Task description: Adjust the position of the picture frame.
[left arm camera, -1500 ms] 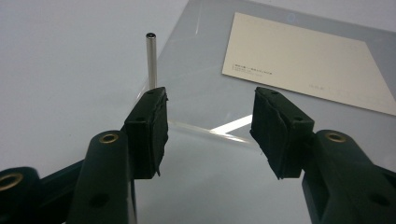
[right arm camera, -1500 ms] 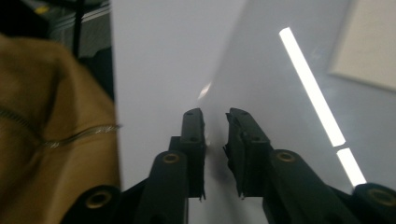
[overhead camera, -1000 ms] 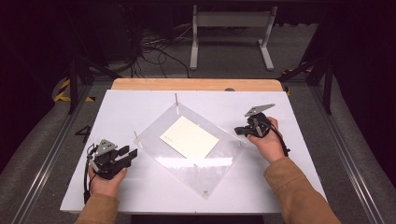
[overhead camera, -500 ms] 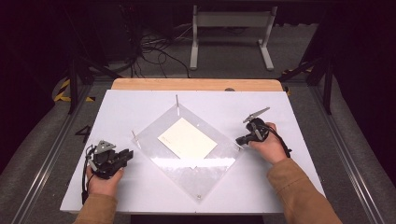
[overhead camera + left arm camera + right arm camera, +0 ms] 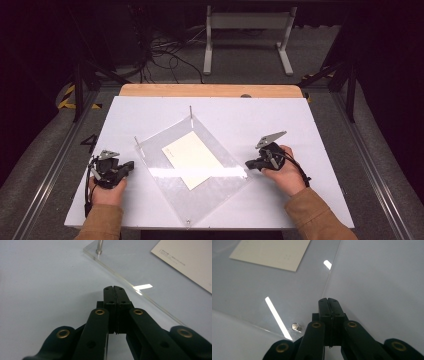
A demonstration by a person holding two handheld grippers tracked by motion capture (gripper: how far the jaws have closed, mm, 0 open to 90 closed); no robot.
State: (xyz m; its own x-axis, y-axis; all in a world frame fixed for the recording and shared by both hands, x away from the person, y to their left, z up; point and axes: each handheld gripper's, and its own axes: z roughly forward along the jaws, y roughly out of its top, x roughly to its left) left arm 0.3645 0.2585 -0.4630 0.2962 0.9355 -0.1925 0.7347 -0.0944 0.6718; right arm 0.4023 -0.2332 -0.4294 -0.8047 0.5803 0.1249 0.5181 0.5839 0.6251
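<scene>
A clear acrylic plate lies cornerwise on the white table, with a cream card on it and thin metal pegs at its corners. My left gripper rests on the table just left of the plate, jaws shut and holding nothing. In the left gripper view the left gripper points at the plate's edge, with a peg beyond. My right gripper is shut at the plate's right corner. In the right gripper view the right gripper sits over that edge, beside a peg and short of the card.
A wooden strip runs along the table's far edge. Beyond it are a dark floor with cables and a white stand. Metal rails flank the table on both sides.
My right gripper has come nearer and lower, down to the plate's right corner. The plate and card have shifted a little toward the near left. The left gripper has barely moved.
</scene>
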